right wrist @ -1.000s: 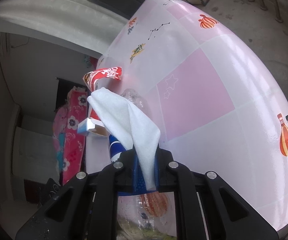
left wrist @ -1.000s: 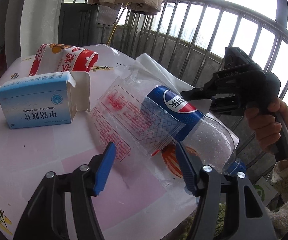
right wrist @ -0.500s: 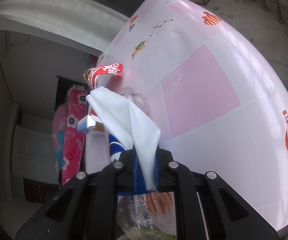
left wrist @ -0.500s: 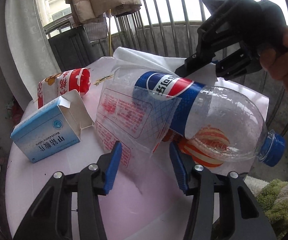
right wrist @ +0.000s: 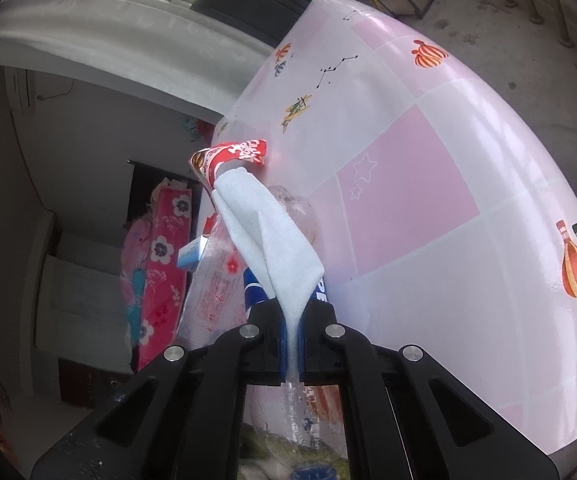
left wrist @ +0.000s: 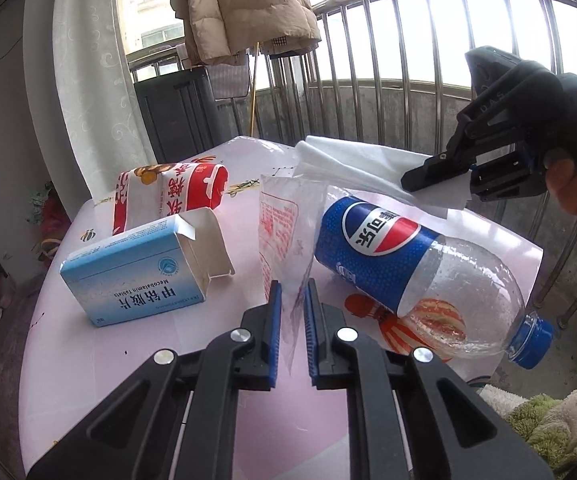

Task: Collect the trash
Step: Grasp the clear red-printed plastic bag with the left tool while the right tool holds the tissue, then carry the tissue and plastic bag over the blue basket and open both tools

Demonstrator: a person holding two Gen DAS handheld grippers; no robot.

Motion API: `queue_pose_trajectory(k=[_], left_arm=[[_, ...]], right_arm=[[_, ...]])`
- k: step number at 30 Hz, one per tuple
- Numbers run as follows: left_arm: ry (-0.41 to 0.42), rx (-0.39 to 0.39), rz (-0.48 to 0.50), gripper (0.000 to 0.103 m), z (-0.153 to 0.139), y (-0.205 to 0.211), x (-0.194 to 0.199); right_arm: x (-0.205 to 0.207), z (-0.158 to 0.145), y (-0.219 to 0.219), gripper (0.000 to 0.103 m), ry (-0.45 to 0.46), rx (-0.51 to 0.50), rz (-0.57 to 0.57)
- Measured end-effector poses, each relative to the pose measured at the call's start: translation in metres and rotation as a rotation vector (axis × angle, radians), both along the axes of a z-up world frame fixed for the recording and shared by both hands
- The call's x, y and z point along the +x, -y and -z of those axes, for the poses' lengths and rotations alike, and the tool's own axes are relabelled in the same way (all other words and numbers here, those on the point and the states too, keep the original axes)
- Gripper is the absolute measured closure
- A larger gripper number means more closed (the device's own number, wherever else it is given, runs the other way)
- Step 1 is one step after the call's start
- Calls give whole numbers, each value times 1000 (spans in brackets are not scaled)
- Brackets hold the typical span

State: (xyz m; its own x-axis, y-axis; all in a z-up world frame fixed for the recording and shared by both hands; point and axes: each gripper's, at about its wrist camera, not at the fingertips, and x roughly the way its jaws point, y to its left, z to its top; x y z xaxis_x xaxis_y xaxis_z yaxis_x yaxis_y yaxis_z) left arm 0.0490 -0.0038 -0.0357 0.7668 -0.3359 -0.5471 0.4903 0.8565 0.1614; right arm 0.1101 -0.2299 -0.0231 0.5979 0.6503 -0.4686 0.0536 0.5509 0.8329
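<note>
Table (left wrist: 136, 364), pink-and-white cover w/ cartoon prints, carries all the trash, railing behind it.

White bag (left wrist: 368, 160): thin sheet held up at the far side by the right gripper (right wrist: 293, 344), jaws clenched on its bunched edge; in the right wrist view it stands up out of the pads as a folded peak.

Bottle (left wrist: 416, 276): empty plastic cola bottle, blue cap, lying on its side just beside the clear wrapper, neck toward the table edge.

Blue box (left wrist: 136, 276): pill carton, flap open, lying near the left side. Behind it, touching or nearly so, a red-and-white packet (left wrist: 168, 192).

Clear wrapper (left wrist: 284, 232): thin film w/ red print, standing up between the left gripper (left wrist: 293, 300) pads. Jaws closing, a narrow gap left, film in it; can't tell if the pads pinch it yet.

Step in hand, as I read it: grabbing the wrapper w/ left while right holds the bag ready. Next move likely needs the pinch finished, then a lift and a carry to the bag mouth. Film is limp and slick, so it may slip. Bottle, box, packet not yet collected.
</note>
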Motion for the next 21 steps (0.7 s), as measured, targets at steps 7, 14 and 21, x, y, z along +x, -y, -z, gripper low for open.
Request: queue_pose_trajectory(k=[7, 14, 21], left_arm=[[72, -63, -31, 98, -37, -8, -5], [78, -158, 33, 98, -76, 0, 0], [-135, -292, 182, 98, -95, 48, 39]], right_arm=[[-16, -16, 22, 101, 74, 26, 53], [-43, -17, 63, 101, 124, 66, 172], [-91, -6, 123, 101, 116, 75, 420]])
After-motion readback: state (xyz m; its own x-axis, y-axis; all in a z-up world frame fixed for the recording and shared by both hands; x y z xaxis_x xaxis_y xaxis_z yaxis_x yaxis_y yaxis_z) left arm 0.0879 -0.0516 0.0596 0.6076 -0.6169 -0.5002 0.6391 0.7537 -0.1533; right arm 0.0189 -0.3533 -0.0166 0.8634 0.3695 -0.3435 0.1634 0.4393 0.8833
